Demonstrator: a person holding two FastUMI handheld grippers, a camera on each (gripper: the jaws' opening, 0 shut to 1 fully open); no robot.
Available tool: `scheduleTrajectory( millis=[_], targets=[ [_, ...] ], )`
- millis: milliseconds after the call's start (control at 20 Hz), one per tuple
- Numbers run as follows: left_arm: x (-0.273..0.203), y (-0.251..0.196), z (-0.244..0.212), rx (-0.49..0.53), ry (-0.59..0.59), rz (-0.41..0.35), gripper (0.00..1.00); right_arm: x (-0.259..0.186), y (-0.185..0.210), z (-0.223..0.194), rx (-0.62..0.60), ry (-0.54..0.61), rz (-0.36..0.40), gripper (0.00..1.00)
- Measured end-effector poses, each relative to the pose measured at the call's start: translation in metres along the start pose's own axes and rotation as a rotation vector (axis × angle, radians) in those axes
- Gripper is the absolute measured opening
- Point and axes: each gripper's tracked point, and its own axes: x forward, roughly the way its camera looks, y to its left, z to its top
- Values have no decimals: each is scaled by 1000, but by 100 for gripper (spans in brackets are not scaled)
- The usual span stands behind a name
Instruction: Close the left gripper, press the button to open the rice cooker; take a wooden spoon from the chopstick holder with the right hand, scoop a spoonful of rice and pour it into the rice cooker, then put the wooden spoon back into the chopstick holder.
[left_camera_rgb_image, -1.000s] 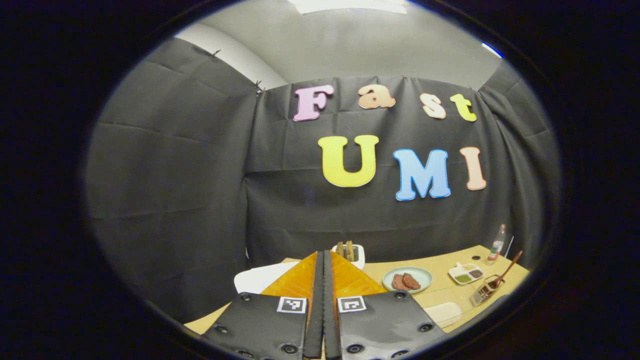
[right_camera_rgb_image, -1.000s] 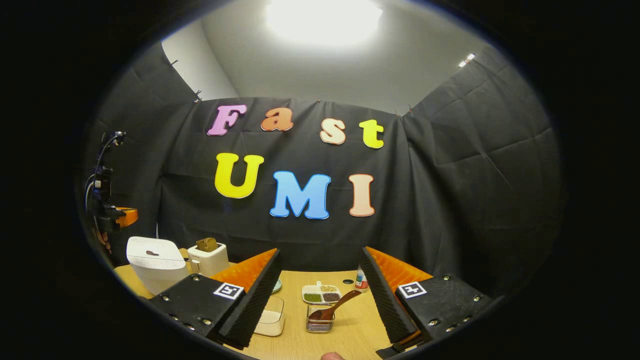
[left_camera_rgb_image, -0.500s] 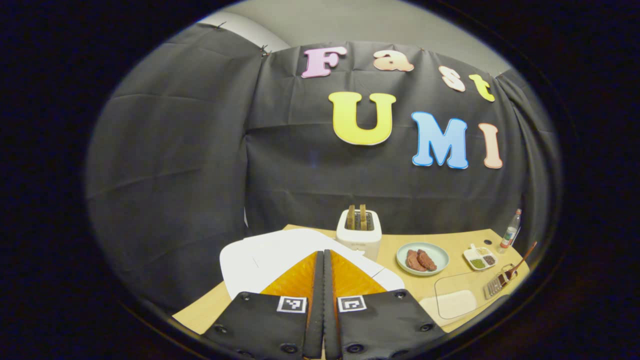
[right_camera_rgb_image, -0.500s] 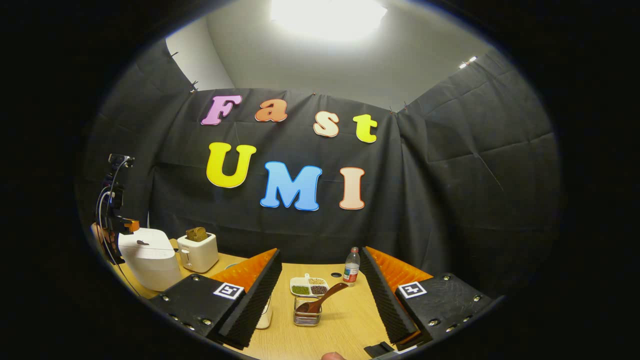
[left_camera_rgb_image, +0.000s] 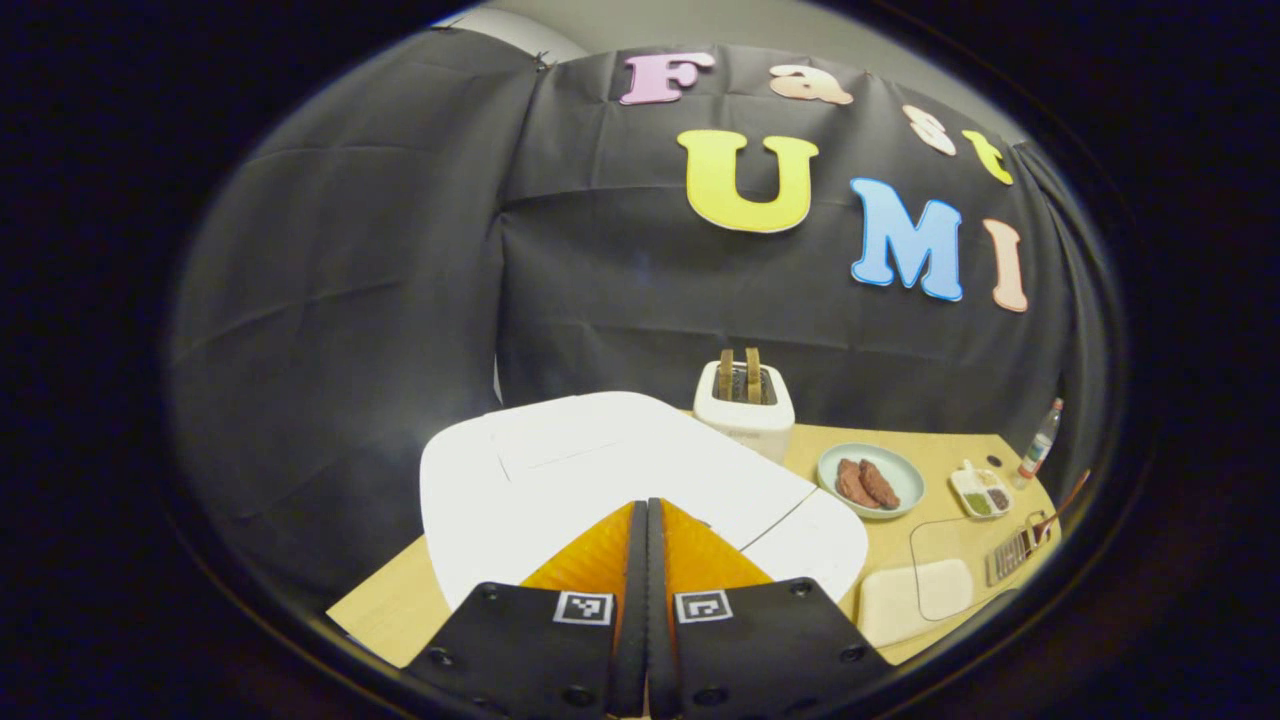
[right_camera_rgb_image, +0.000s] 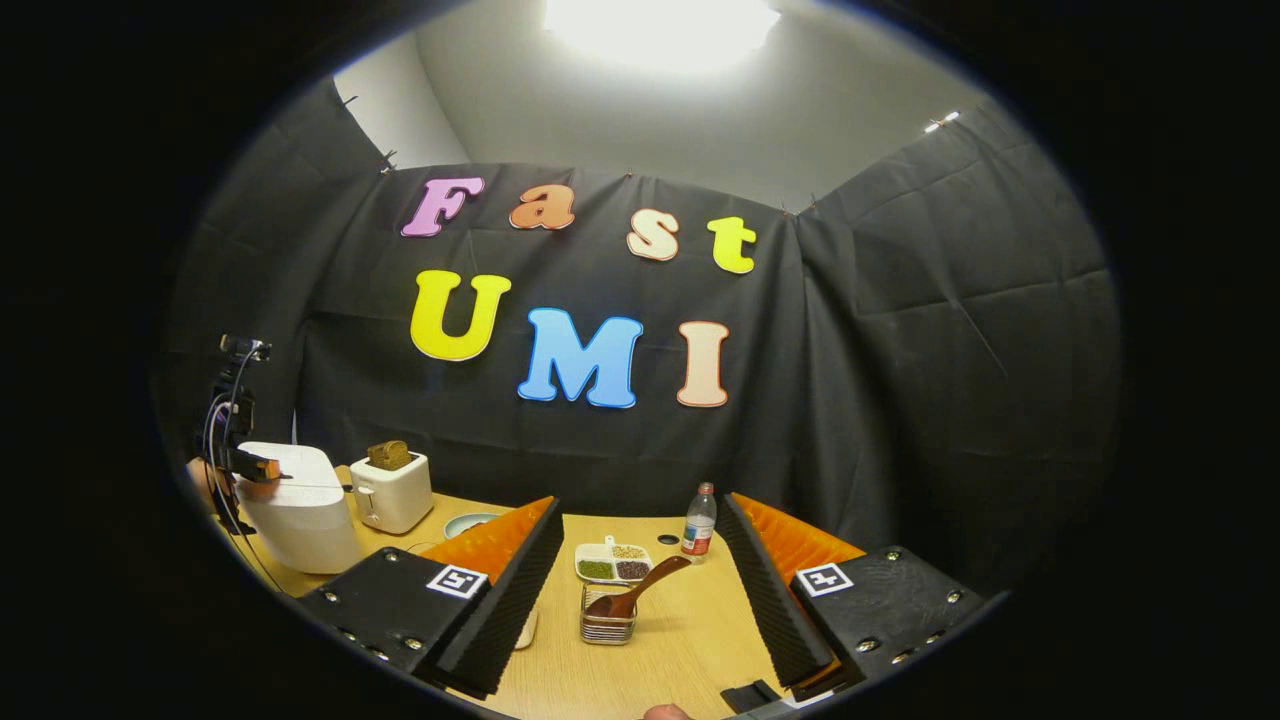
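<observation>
Left tongs (left_camera_rgb_image: 646, 510) closed, right tongs (right_camera_rgb_image: 640, 545) agape.

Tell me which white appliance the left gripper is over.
The rice cooker, the wide smooth-lidded one under the shut left gripper; the toaster behind holds bread slices.

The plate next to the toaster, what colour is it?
Pale blue-green plate, holding brown food; clearest in the left gripper view.

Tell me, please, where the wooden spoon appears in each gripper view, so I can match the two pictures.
Left gripper view: the wooden spoon is at the far right edge, leaning out of the chopstick holder.
Right gripper view: bottom centre, between the open fingers.
Shared landmark: the toaster, beside the rice cooker.
</observation>
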Motion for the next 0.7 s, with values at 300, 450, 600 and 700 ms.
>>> scheduleTrajectory(
  millis=[300, 450, 600, 700],
  targets=[
    [-9, -3, -15, -83, 56, 41, 9, 7, 5, 2, 20, -19, 23, 96],
    [-12, -2, -5, -68, 49, 33, 8, 10, 7, 2, 44, -19, 43, 96],
    [-22, 5, 25, -47, -21, 49, 8, 17, 4, 3, 33, -31, 59, 96],
    [-28, 8, 45, -16, -63, 65, 8, 22, 5, 4, 37, -30, 79, 96]
  ],
)
